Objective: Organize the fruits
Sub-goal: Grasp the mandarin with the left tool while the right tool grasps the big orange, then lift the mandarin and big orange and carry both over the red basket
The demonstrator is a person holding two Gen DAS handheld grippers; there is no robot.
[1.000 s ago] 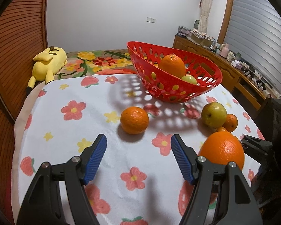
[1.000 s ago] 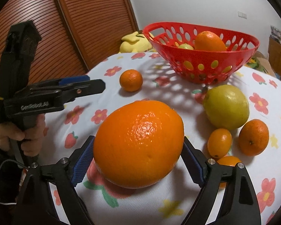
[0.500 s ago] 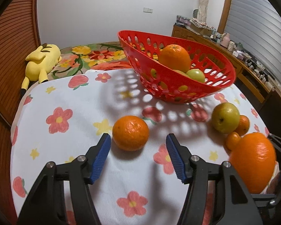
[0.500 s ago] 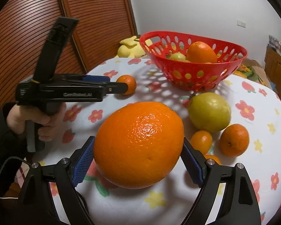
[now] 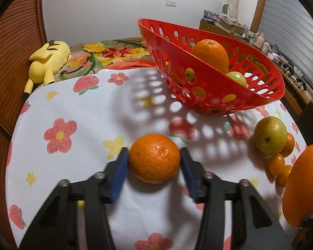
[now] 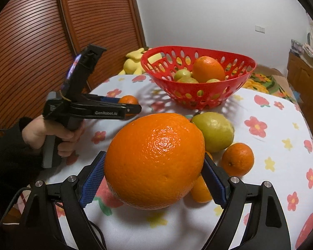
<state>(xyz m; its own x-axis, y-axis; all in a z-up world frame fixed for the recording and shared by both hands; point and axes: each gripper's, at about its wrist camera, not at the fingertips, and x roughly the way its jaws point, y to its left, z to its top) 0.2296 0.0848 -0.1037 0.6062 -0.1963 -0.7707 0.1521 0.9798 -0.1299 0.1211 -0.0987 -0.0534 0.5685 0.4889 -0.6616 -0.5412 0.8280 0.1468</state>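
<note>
Since a second ago the left tongs have advanced and been closing around the small orange on the worktop; its pads now touch it. Right tongs hold the large orange aloft. Some fruit sits in the red basket; several pieces remain outside.

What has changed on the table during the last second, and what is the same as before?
The left tool moved forward to the small orange and has been closing; its pads now touch the orange on both sides. The right tool still holds the big orange. Basket and other fruits stayed put.
</note>
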